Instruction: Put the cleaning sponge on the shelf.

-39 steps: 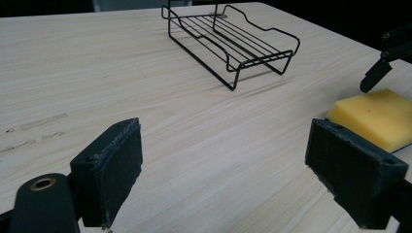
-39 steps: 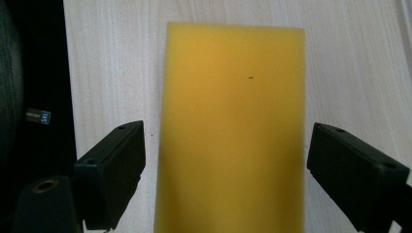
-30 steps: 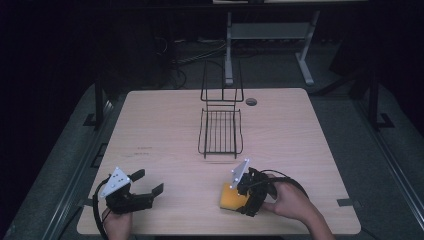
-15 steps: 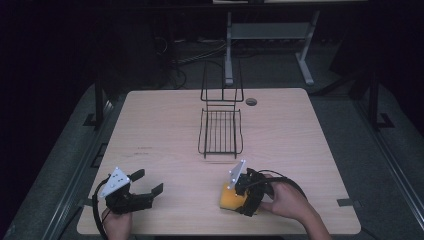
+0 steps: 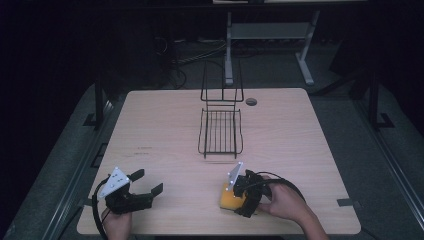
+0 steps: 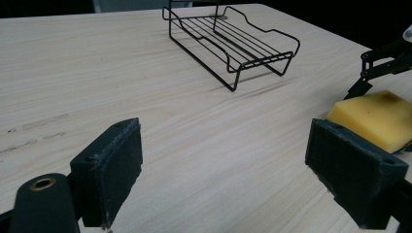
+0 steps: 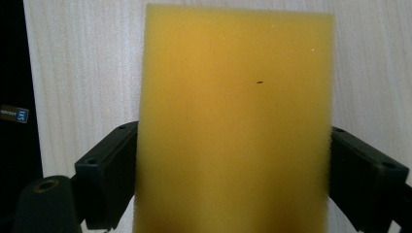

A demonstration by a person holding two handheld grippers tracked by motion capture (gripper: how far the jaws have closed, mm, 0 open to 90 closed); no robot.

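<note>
Yellow rectangular foam sponge [image 7: 235,121] lies flat on the pale wooden surface [image 5: 165,130], between my right jaws, its long axis running straight ahead of them toward 12 o'clock in the right gripper view. One black pad [image 7: 109,177] stands at its left long edge and the other at its right, both at or just beside the foam; I cannot tell whether they are pressing yet, though no dent shows in the sides. I judge the next move to be a squeeze across the short width, then a lift.

From the high view, my right gripper [image 5: 239,196] sits over the sponge [image 5: 231,200] near the front edge of the surface, at about 5 o'clock from the black wire rack [image 5: 220,131], which stands well apart toward the far side. My left gripper [image 5: 142,187] rests near the front left corner, at about 9 o'clock from the sponge, jaws spread wide and holding nothing. In the left gripper view the sponge [image 6: 376,119] lies off at 2 o'clock, beyond the right pad, so the right hand is clearly the nearer one and is already placed for the pick.
</note>
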